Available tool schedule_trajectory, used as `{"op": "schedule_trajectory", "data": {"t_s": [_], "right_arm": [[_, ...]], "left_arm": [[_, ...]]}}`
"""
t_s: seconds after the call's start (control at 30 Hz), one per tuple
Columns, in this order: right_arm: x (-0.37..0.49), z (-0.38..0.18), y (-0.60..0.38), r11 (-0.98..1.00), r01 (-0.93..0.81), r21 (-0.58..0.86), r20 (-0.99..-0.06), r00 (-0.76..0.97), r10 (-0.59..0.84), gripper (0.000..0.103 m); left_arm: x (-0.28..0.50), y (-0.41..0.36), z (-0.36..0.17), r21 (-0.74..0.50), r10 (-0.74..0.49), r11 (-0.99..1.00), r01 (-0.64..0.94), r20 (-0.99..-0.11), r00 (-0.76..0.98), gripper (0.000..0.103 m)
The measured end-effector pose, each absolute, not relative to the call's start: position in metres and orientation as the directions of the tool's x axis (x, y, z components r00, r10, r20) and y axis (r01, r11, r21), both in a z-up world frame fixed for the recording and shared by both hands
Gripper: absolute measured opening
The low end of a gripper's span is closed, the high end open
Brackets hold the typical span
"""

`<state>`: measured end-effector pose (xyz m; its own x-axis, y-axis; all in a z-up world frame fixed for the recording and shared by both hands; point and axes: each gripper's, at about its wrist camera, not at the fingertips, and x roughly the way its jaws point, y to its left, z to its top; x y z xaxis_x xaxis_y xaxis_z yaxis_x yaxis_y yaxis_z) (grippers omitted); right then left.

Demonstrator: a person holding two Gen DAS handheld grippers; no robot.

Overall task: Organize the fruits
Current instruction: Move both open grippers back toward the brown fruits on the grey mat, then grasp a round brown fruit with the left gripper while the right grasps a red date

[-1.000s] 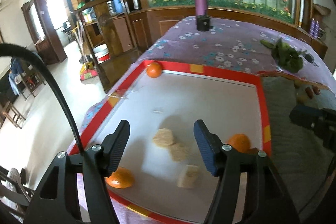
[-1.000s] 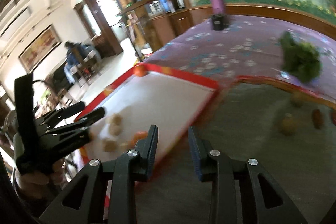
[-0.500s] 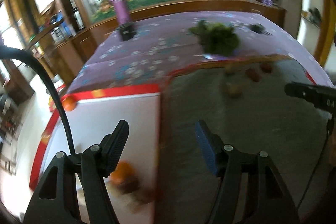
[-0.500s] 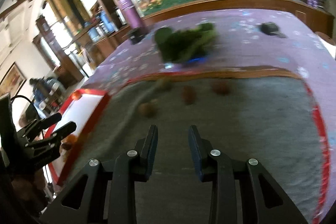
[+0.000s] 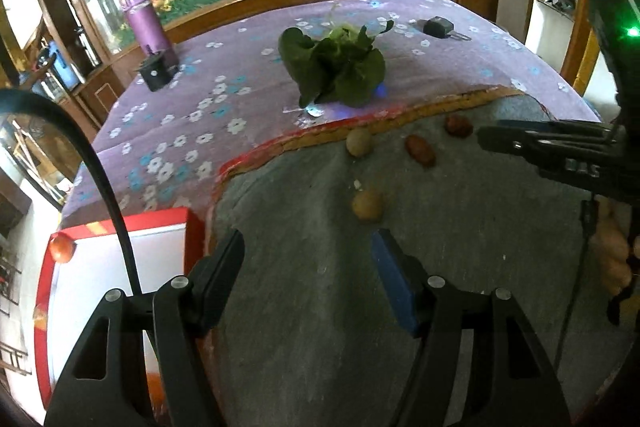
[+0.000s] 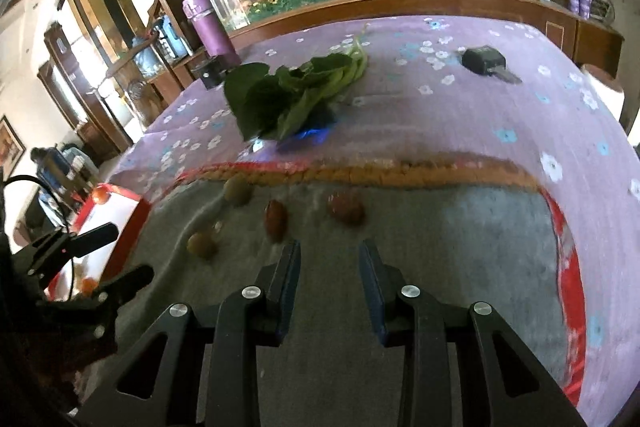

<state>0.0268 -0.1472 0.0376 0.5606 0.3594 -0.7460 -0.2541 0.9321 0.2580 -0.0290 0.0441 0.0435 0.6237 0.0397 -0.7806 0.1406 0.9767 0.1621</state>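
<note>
Several small fruits lie on the grey mat [image 5: 460, 267]: a yellowish round one [image 5: 367, 205] just ahead of my left gripper [image 5: 308, 247], another yellowish one [image 5: 359, 142], a red oblong one [image 5: 419, 149] and a reddish round one [image 5: 459, 125]. The left gripper is open and holds nothing. My right gripper [image 6: 329, 251] is open with a narrow, empty gap. Just beyond its tips lie the red oblong fruit [image 6: 276, 219] and the reddish round fruit [image 6: 346, 209]. Further left are the yellowish fruits [image 6: 202, 244] [image 6: 237, 190]. An orange [image 5: 62, 248] sits in the white tray's corner.
The red-rimmed white tray [image 5: 120, 223] lies left of the mat on a purple flowered cloth. Behind the mat are leafy greens [image 5: 336, 67], a purple bottle [image 5: 146, 19], a black box [image 5: 156, 71] and a small black object [image 5: 438, 26]. The right gripper [image 5: 520, 143] shows at the right edge.
Both grippers have swung to the right, from over the white tray to over the grey mat. The small fruits on the mat now lie just ahead of both. Both stay empty.
</note>
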Motion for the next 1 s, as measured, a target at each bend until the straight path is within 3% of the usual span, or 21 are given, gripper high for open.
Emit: {"op": "schedule_trajectory", "data": {"t_s": [0.23, 0.43, 0.47, 0.67, 0.83, 1.0], "right_arm": [[0.06, 0.02, -0.134, 0.959, -0.221, 0.178, -0.781, 0.561, 0.274, 0.033], [0.06, 0.014, -0.134, 0.961, -0.236, 0.143, -0.772, 0.582, 0.257, 0.024], [0.06, 0.014, -0.136, 0.961, -0.235, 0.147, -0.771, 0.581, 0.26, 0.021], [0.062, 0.013, -0.15, 0.944, -0.24, 0.228, -0.758, 0.565, 0.326, 0.02], [0.06, 0.014, -0.151, 0.942, -0.243, 0.233, -0.758, 0.561, 0.332, 0.02], [0.06, 0.014, -0.151, 0.943, -0.241, 0.231, -0.76, 0.56, 0.329, 0.02]], "left_arm": [[-0.01, 0.043, 0.036, 0.121, -0.028, 0.969, 0.214, -0.81, 0.586, 0.065], [0.002, 0.03, 0.024, 0.119, -0.05, 0.955, 0.27, -0.835, 0.547, 0.065], [0.004, 0.028, 0.023, 0.116, -0.056, 0.954, 0.277, -0.837, 0.544, 0.063], [0.015, 0.02, 0.017, 0.111, -0.065, 0.949, 0.295, -0.848, 0.527, 0.048], [0.022, 0.016, 0.011, 0.134, -0.056, 0.939, 0.316, -0.848, 0.527, 0.044], [0.025, 0.022, 0.009, 0.082, -0.104, 0.944, 0.319, -0.844, 0.526, 0.042]]}}
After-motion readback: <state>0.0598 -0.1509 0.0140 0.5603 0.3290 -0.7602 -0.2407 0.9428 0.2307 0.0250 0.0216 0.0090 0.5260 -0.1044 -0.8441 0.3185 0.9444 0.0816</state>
